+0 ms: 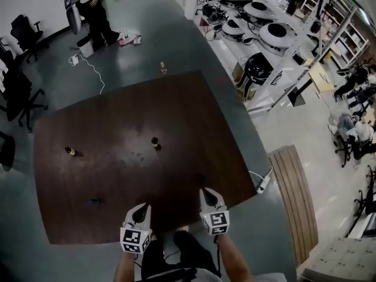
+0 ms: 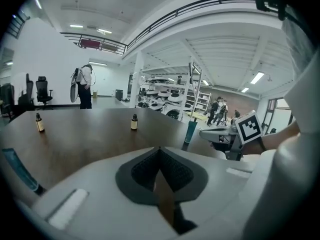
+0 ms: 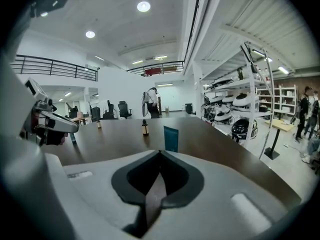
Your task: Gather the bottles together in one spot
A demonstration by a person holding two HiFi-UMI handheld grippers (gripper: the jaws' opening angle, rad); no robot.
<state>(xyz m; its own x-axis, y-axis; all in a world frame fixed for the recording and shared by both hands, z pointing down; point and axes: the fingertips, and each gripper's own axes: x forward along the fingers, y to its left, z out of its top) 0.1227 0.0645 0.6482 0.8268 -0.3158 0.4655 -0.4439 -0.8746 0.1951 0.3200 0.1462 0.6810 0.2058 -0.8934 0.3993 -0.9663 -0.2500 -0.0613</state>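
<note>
Brown tabletop [image 1: 176, 104], both grippers at its near edge, side by side, aimed shallowly down across it. Reads as an approach stance, no grasp started.

Left gripper [image 2: 160, 150]: jaws clenched together, nothing between them. Right gripper [image 3: 160, 154]: same, closed tight and empty. Either one has to open before it can pick anything.

Nearest item is the teal container [image 3: 171, 138], upright just ahead of the right gripper, so probably the first pick for that hand. A second teal item [image 2: 20, 170] sits low on the left of the left gripper view. It looks tilted, but that may be the lens, and it is only a dark smudge in the head view.

Further out, the amber bottle [image 1: 155, 141] stands upright mid-table. The second amber bottle [image 1: 70, 151] is also upright, near the left edge and well apart from it.

Past the far edge, a floor bottle [image 1: 163, 69] stands off the table. Whether it belongs to the task I cannot tell. A person [image 1: 94, 10] stands by the back wall, uninvolved.

Nothing is gathered yet. Mid-table looks a sensible collection spot, since it lies between the others.
</note>
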